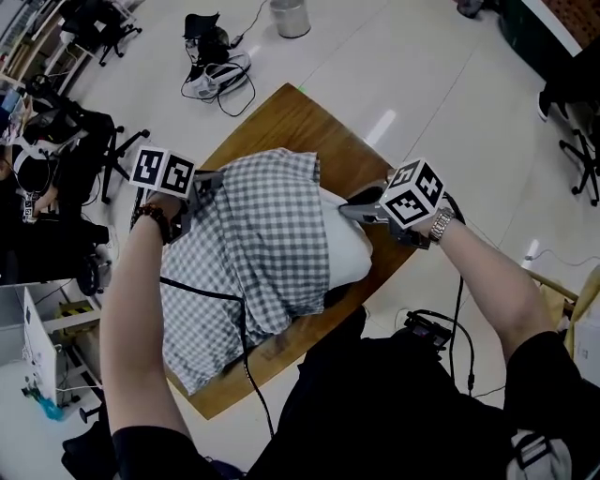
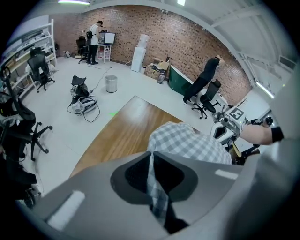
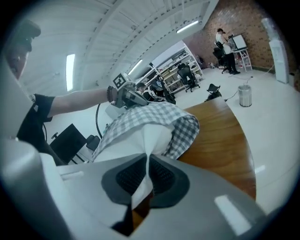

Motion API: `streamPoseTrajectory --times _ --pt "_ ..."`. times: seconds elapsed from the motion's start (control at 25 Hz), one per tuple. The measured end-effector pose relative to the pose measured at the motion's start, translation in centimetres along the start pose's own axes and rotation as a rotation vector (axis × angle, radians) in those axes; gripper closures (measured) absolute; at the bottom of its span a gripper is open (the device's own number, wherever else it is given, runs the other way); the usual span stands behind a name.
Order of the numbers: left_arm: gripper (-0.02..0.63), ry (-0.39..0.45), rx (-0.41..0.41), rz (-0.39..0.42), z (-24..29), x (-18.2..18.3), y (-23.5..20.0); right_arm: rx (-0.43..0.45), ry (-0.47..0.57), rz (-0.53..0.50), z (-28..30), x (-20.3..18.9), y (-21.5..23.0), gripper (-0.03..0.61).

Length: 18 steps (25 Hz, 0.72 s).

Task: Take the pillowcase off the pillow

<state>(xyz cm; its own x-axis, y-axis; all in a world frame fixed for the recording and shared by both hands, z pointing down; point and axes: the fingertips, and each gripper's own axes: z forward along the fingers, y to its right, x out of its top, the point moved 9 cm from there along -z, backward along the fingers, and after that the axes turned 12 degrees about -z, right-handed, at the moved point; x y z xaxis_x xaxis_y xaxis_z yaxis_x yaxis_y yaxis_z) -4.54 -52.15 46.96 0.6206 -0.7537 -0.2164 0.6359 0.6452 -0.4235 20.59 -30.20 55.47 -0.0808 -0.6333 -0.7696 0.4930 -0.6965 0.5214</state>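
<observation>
A grey-and-white checked pillowcase (image 1: 253, 253) covers most of a white pillow (image 1: 349, 246) on the wooden table (image 1: 281, 117). The pillow's bare end sticks out of the case on the right. My left gripper (image 1: 195, 192) is shut on a fold of the checked pillowcase (image 2: 157, 192) at its left edge. My right gripper (image 1: 349, 212) is shut on a pinch of the white pillow (image 3: 140, 183) at its bare end. Both pinches sit between the closed pads, and the cloth rises off the table between the two grippers.
The table's far corner (image 1: 298, 89) points away from me, with white floor all round it. A grey bin (image 1: 290, 17) and a tangle of cables with a headset (image 1: 216, 70) lie beyond. Office chairs (image 1: 89, 141) and a rack stand at the left; a cable (image 1: 246, 361) hangs over the near edge.
</observation>
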Motion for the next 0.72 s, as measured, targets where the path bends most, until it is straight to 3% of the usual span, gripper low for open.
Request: streamPoseTrajectory --times 0.4,0.72 --pt "0.607 0.107 0.109 -0.112 -4.5 -3.2 -1.5 -0.12 -0.043 -0.19 -2.2 1.8 -5.1 0.566" --pt "0.607 0.136 0.18 -0.208 -6.9 -7.3 -4.2 -0.187 -0.074 -0.182 -4.9 0.9 -6.6 0.566"
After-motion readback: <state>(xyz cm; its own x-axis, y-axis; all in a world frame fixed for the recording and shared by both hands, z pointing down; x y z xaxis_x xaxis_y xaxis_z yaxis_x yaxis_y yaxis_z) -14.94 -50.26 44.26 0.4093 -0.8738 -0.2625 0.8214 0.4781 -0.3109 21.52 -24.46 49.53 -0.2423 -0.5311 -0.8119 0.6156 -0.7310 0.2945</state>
